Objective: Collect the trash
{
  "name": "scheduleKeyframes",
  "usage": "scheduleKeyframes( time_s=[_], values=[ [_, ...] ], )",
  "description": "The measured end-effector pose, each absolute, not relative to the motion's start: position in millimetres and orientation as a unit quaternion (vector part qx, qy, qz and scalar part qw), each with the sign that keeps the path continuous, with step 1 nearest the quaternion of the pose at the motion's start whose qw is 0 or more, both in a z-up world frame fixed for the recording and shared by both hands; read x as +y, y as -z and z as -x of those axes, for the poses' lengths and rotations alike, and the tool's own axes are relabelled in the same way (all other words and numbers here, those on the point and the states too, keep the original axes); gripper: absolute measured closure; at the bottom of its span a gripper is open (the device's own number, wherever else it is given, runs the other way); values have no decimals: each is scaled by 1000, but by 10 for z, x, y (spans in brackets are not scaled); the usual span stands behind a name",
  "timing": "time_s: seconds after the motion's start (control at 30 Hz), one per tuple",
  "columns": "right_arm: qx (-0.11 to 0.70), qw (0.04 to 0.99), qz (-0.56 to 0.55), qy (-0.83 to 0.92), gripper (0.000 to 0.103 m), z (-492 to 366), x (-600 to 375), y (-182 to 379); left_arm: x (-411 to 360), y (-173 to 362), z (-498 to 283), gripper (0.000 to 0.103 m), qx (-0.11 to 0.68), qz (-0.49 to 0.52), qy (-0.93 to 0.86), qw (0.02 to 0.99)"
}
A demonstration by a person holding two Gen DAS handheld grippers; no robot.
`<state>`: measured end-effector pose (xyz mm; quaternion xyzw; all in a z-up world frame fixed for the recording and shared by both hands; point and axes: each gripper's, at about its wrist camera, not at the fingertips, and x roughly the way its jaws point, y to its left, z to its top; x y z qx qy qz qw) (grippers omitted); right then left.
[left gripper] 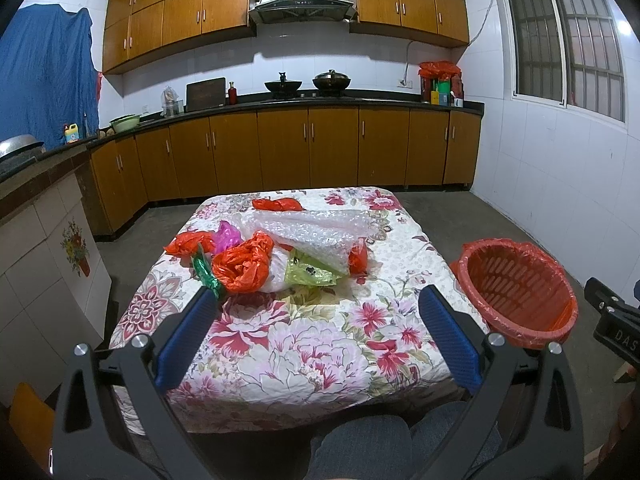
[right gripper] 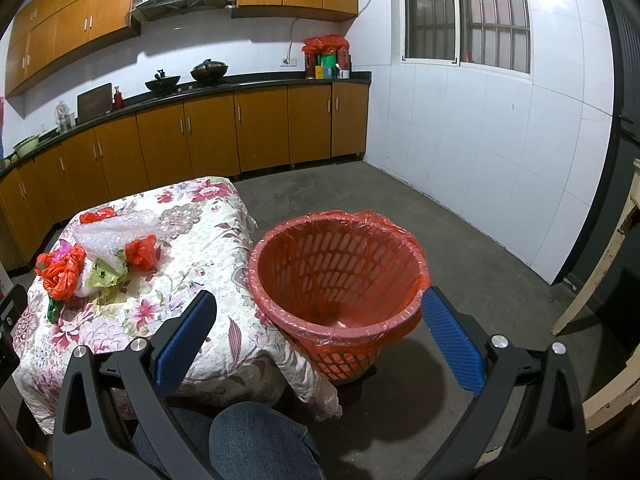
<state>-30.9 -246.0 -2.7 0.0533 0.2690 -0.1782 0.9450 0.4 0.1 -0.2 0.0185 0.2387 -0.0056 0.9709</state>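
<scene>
Both the left hand-held gripper (left gripper: 316, 308) and right hand-held gripper (right gripper: 318, 316) are spread, empty. The crumpled plastic bags (left gripper: 240, 266) near the table's (left gripper: 304, 356) far-left corner look light, soft, slippery; pinch a bunched fold. The basket (right gripper: 340, 276), off the right edge, seems nearly empty.

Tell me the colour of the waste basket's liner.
Red, see-through plastic liner; clearest in the right wrist view.

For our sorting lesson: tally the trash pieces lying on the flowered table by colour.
Red plastic bags: 4
Pink bag: 1
Clear bubble wrap: 1
Yellow-green bag: 1
Green shiny wrapper: 1
Total: 8, though a white bit under the pile may be one more.
</scene>
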Motion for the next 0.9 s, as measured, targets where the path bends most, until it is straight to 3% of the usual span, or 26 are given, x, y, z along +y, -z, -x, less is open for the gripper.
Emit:
scheduleKeyframes(
  time_s=[0.9],
  values=[
    [271,944,-54,178,2,284,-2477,55,-65,86,23,4,243,-17,4,970]
  ],
)
